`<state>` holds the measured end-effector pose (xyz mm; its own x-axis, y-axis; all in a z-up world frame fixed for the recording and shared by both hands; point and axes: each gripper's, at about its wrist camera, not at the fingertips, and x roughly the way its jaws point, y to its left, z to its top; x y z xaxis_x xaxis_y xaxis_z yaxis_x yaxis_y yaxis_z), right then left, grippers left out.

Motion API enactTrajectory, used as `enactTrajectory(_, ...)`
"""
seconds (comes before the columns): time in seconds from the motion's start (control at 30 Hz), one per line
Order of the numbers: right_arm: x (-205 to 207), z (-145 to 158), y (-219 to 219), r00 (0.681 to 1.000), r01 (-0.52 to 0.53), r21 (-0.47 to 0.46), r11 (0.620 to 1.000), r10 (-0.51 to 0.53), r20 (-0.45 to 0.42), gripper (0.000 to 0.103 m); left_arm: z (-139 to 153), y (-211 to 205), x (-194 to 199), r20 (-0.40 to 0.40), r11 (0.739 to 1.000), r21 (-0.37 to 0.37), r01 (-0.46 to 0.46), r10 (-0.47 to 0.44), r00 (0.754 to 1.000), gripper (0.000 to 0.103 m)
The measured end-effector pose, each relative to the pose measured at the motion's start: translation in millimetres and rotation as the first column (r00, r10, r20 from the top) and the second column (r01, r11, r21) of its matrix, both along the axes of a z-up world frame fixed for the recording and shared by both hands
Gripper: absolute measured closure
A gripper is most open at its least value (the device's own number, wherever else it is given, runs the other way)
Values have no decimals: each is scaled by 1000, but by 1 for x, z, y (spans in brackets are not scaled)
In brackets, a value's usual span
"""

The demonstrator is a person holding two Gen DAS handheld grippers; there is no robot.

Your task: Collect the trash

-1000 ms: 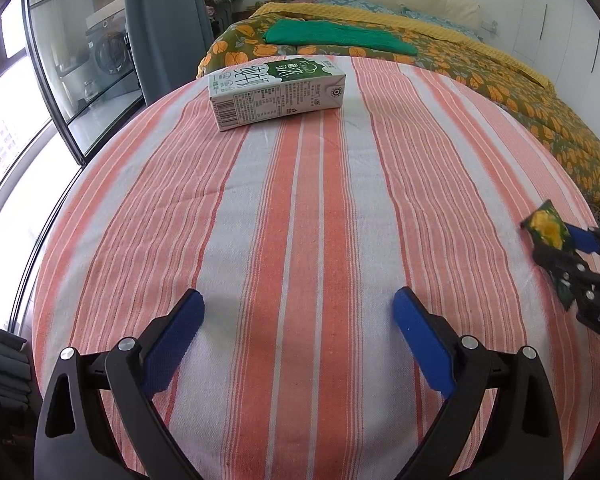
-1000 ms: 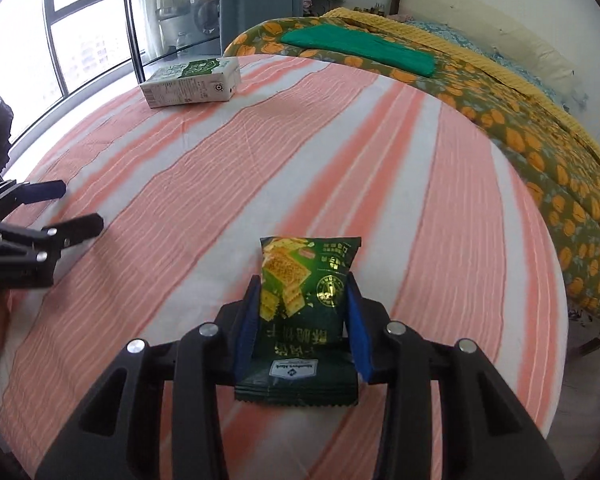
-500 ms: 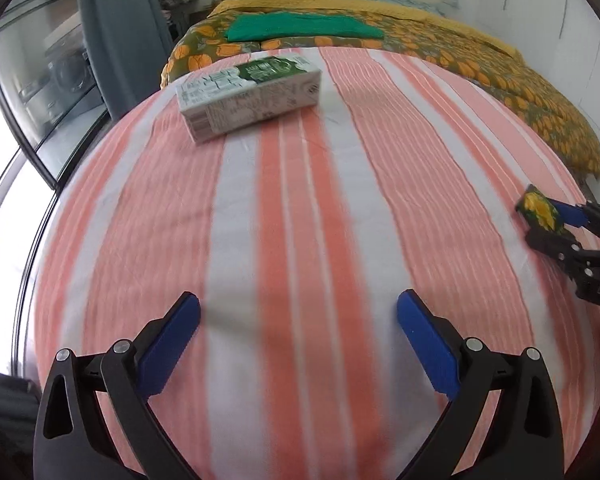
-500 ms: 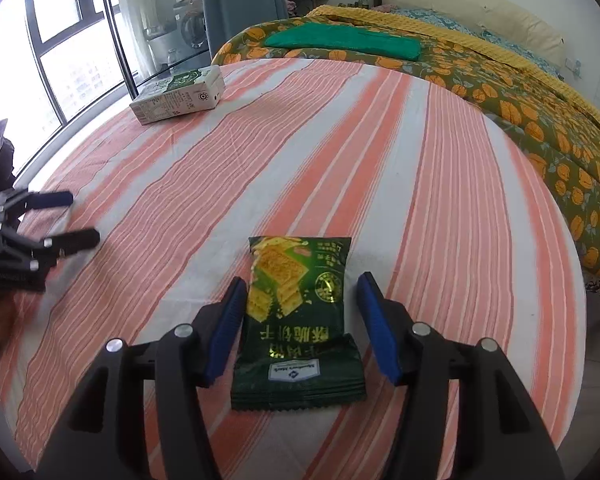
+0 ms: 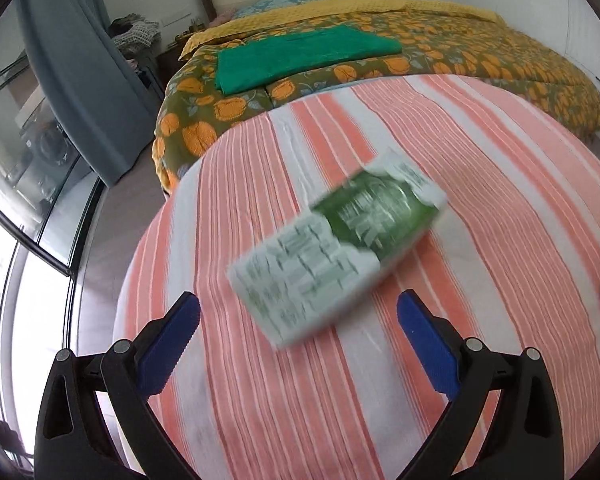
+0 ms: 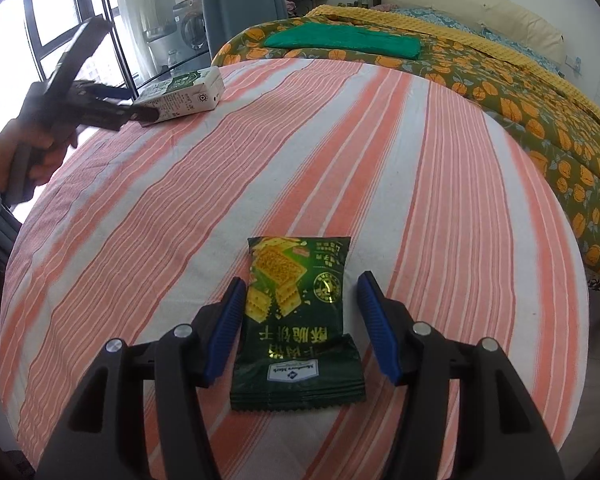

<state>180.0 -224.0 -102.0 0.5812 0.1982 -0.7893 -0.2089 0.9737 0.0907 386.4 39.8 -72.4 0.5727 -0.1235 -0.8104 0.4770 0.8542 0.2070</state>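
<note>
The right gripper (image 6: 301, 328) has just been opening — the snack bag (image 6: 296, 320) lies loose between its spread fingers. Wide striped cloth (image 6: 439, 200) beyond. The left gripper (image 5: 298, 344), open, faces the blurred milk carton (image 5: 335, 248) near the far-left edge; only the right view shows its hand (image 6: 32, 152).

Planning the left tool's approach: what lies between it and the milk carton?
Nothing but bare striped cloth. The left wrist view shows the left tool open just short of the milk carton.
</note>
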Motion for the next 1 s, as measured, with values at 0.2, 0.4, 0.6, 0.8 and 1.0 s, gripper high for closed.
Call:
enactTrajectory(0.2,0,0,0,1000,2,1,1000,-2,-1,45,-8,-11,26,-47,997,-54,48,-50,998,6)
enactTrajectory(0.4,0,0,-1,1000,3,-1,1000,-3,0,45,-16,-22,14,-64,995,-77,69,-74,995,32)
enactTrajectory(0.6,0,0,0,1000,3,-1,1000,-3,0,45,-5,-22,-19,-114,987,-146,-61,44,992,48)
enactTrajectory(0.8,0,0,0,1000,4,1,1000,-4,0,45,-2,-52,-108,-148,983,-152,-103,80,986,50)
enactTrajectory(1.0,0,1,-3,1000,6,21,1000,-6,1,46,-10,-78,-197,-109,976,-183,-121,102,989,50)
